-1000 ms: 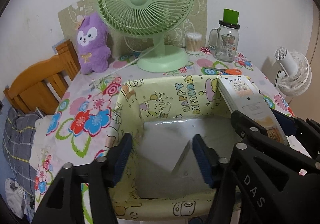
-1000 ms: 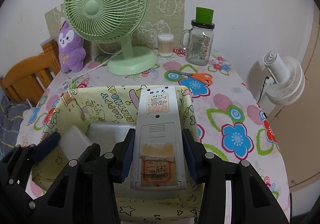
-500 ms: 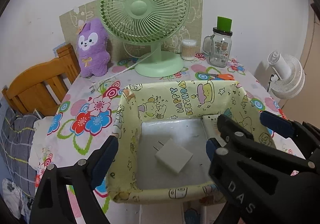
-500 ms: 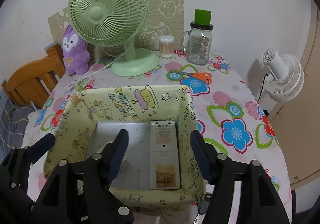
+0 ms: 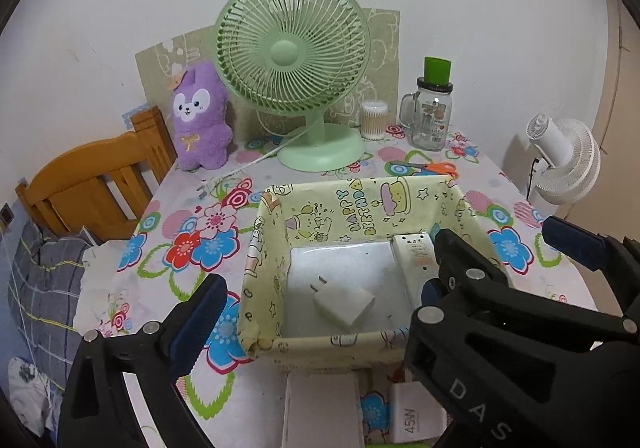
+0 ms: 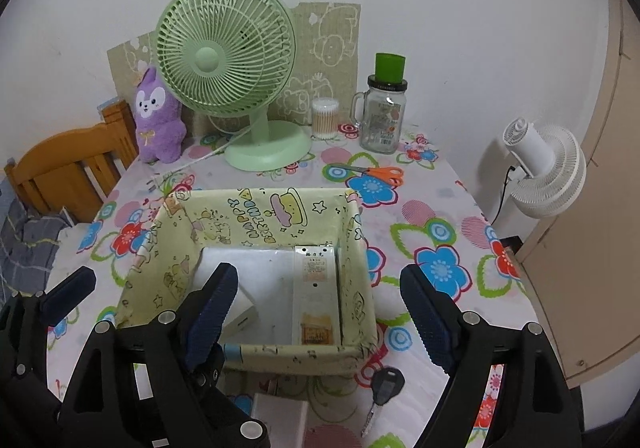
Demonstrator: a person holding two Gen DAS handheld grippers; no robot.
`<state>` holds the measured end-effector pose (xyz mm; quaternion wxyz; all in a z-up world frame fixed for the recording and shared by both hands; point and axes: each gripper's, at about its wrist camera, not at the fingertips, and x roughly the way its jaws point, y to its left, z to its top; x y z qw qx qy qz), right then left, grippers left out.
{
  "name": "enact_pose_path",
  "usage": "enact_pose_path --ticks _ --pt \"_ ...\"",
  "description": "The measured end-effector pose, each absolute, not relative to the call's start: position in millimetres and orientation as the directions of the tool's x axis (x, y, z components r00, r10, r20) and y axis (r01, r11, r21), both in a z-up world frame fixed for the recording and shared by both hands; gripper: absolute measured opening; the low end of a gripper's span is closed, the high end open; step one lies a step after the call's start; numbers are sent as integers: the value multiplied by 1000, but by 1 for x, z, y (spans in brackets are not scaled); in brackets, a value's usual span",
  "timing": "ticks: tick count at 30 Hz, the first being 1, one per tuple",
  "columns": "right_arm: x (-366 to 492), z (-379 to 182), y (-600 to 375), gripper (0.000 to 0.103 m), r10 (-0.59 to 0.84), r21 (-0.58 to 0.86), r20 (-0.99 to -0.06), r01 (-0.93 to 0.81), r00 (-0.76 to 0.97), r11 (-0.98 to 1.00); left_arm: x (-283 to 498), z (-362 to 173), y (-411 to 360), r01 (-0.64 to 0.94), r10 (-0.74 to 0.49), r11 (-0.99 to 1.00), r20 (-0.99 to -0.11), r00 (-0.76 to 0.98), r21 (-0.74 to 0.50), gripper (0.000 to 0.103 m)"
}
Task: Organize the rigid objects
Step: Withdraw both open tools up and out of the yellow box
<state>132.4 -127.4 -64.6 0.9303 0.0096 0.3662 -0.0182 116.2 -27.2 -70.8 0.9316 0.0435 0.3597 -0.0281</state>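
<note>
Even, soft indoor light, moderately bright, slightly greenish cast. Faint shadows on the wall (image 5: pixel 120 7) behind the green fan (image 5: pixel 292 51). Sharp focus centre; strong fisheye bending, black vignette corners. No glare, no motion blur.

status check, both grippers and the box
Left hand-held gripper and right hand-held gripper opening, nothing between the jaws. Charger and remote lying in box. Key outside, nothing blocking.

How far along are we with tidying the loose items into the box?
Done: charger plug and remote lie inside the box. In hand: nothing; left gripper and right gripper are opening, empty. Left: key and white adapter on the table in front of the box.
</note>
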Motion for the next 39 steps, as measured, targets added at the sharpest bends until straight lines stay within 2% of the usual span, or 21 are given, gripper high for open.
enact_pose_path --ticks 8,39 --pt "108 -52 -130 95 -32 -3 -658 39 753 999 92 -58 -31 84 -26 995 -649 760 58 103" --pt "40 -40 -134 95 -2 -26 -645 -19 764 999 21 -50 -36 75 -46 997 -627 778 20 103"
